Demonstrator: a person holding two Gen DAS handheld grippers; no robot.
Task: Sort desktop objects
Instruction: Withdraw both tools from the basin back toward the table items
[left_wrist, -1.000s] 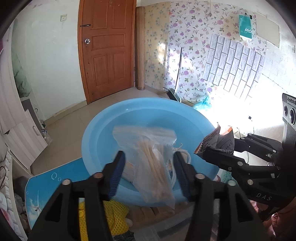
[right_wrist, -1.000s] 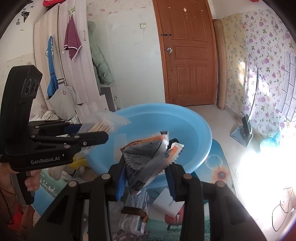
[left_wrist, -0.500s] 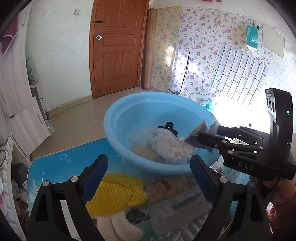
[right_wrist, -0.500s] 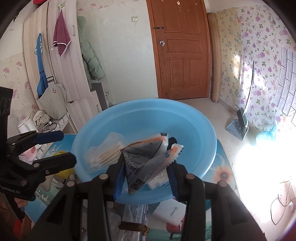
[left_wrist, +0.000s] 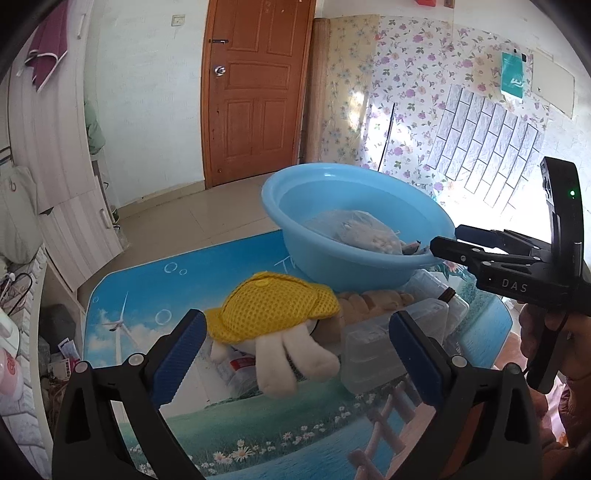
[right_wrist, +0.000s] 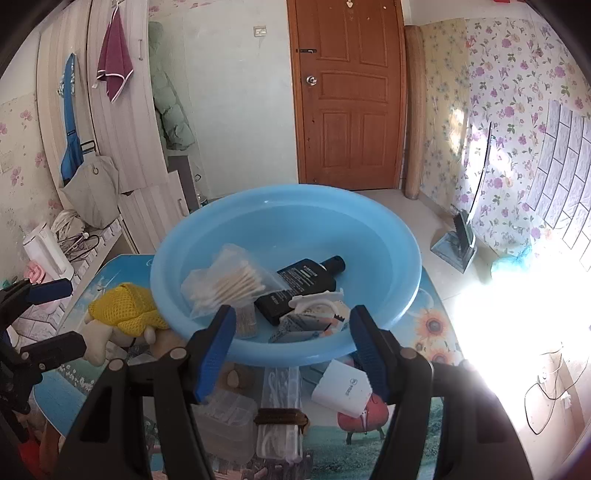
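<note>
Both tongs had just opened, nothing between jaws: left gripper (left_wrist: 295, 354) wide, right gripper (right_wrist: 291, 347) mid. Swab bag (right_wrist: 225, 284), bottle (right_wrist: 303, 284), sachet (right_wrist: 306, 325) lay in basin (right_wrist: 388, 332) ahead. Plush (left_wrist: 273, 314), boxes (left_wrist: 373, 354) below left tips remained.

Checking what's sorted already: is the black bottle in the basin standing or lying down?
Lying down. The black bottle rests on its side in the blue basin, beside the bag of cotton swabs.

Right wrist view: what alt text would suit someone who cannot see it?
An open right gripper hangs empty over a round blue plastic basin holding a clear bag of cotton swabs, a black bottle and a crumpled packet. A yellow-clad plush toy lies beside it.
</note>
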